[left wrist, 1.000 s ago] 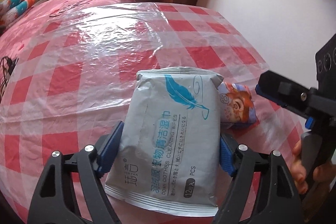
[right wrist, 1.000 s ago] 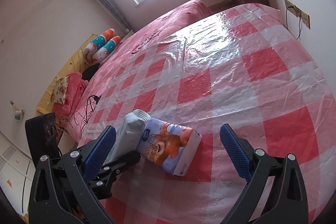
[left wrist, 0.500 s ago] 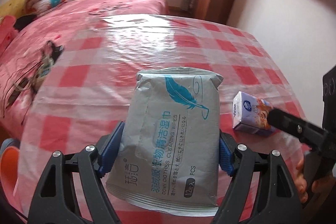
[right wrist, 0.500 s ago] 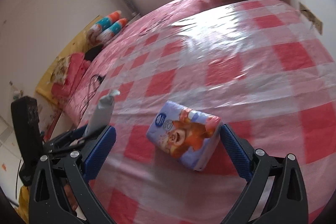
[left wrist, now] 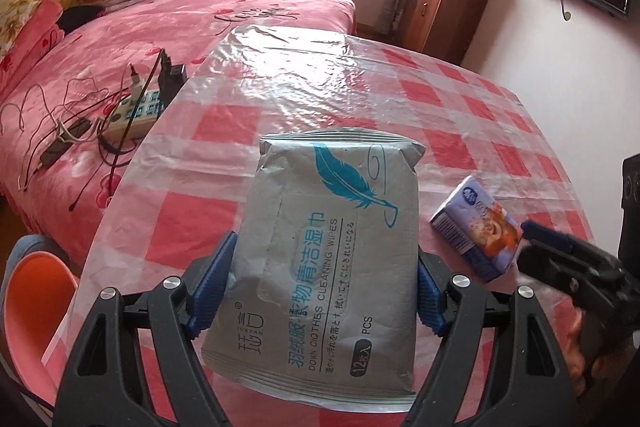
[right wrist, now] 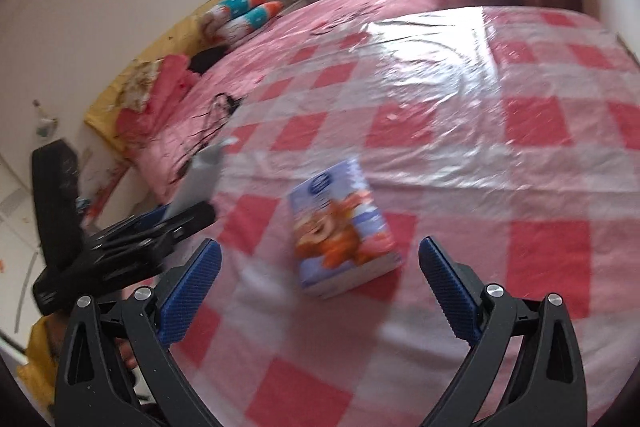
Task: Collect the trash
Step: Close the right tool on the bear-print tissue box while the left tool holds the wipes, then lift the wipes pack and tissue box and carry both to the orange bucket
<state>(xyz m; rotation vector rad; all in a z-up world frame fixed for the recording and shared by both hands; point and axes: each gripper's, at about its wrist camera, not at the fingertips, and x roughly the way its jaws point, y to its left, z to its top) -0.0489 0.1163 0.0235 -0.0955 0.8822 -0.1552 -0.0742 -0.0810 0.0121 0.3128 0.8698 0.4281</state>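
My left gripper (left wrist: pixel 322 291) is shut on a grey wet-wipes pack (left wrist: pixel 328 251) with a teal feather print, held above the red-and-white checked table (left wrist: pixel 320 99). The pack also shows edge-on in the right wrist view (right wrist: pixel 200 183), at the left. A small purple tissue pack (right wrist: pixel 340 231) with an orange cartoon lies on the table, just ahead of and between the fingers of my open right gripper (right wrist: pixel 318 285). It also shows in the left wrist view (left wrist: pixel 478 229), with the right gripper (left wrist: pixel 560 259) close beside it.
A pink bed (left wrist: pixel 120 39) with a power strip and cables (left wrist: pixel 132 107) lies left of the table. An orange bin (left wrist: pixel 36 291) stands at the lower left below the table edge. A wooden cabinet (left wrist: pixel 444 7) stands at the back right.
My left gripper has lifted the wipes pack and swung left toward the table's edge. My right gripper has closed in on the tissue pack, which now lies between its open fingers.
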